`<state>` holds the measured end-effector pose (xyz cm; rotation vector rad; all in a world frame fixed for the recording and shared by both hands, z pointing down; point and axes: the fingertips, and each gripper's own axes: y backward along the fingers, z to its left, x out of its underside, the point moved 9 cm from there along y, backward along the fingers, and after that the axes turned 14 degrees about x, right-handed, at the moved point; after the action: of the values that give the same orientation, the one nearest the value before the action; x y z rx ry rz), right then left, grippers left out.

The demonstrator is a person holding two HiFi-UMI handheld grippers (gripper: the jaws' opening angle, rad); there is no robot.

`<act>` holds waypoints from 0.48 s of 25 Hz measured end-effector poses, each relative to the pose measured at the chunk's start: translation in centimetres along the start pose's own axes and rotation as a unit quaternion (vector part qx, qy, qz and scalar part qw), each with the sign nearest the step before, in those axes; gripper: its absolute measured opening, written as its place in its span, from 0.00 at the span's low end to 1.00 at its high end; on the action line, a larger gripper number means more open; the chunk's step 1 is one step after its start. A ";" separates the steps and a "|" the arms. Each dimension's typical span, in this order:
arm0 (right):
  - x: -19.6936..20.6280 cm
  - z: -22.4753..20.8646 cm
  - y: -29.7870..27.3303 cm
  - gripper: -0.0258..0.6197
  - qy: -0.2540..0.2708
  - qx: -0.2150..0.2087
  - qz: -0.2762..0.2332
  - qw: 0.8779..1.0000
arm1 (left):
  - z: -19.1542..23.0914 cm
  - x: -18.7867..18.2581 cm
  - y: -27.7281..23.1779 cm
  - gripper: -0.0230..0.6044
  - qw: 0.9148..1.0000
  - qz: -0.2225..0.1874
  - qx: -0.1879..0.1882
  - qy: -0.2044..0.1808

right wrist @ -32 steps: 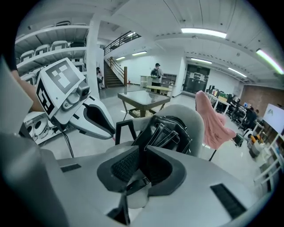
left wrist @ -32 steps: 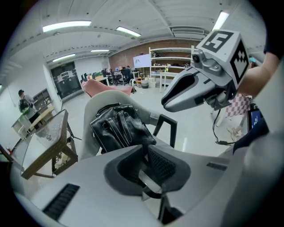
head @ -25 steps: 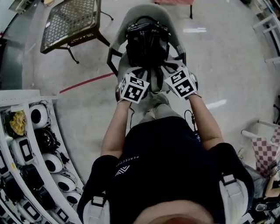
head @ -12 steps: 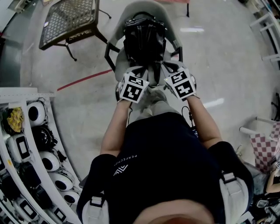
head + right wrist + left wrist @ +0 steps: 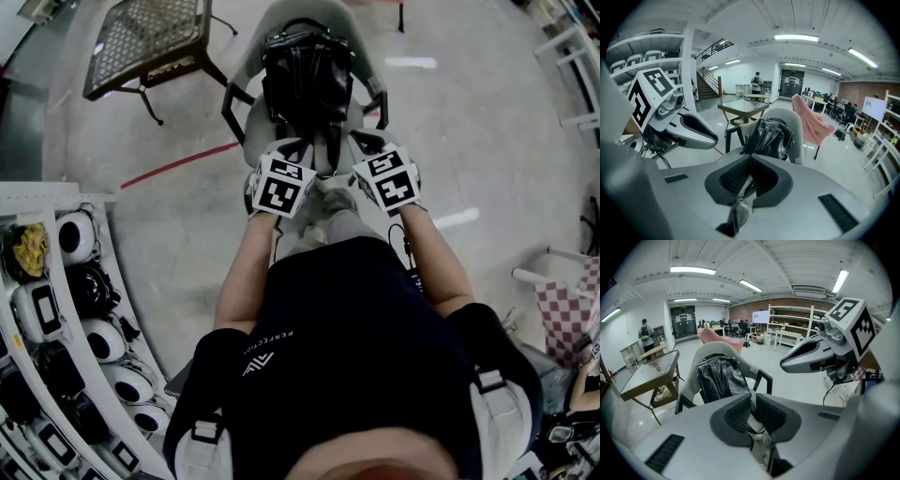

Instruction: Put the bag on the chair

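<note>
While on the chair, bag upright.

Head view overhead, gripper views facing chair

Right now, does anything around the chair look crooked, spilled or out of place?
Nothing stands out. The black bag sits upright on the grey chair, leaning against its backrest, and no spill shows on the floor around it.
</note>
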<state>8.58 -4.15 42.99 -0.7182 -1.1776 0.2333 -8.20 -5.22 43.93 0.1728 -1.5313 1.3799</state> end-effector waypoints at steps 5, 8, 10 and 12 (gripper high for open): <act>0.4 -0.2 0.9 0.10 -0.011 0.009 -0.003 1.000 | -0.4 0.1 0.4 0.11 1.000 -0.001 0.000 0.004; 0.5 -0.3 1.4 0.10 -0.017 0.016 -0.006 1.000 | -0.1 0.0 1.0 0.11 1.000 -0.008 -0.007 0.006; 0.4 -0.4 1.7 0.10 -0.016 0.021 -0.010 1.000 | 0.0 -0.1 1.2 0.11 1.000 -0.012 -0.010 0.007; 0.6 -0.5 1.8 0.10 -0.018 0.024 -0.007 1.000 | -0.1 -0.2 1.3 0.11 1.000 -0.013 -0.010 0.006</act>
<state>9.60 -2.62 42.21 -0.6656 -1.2067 0.2626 -8.92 -4.77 42.92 0.1723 -1.5281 1.3415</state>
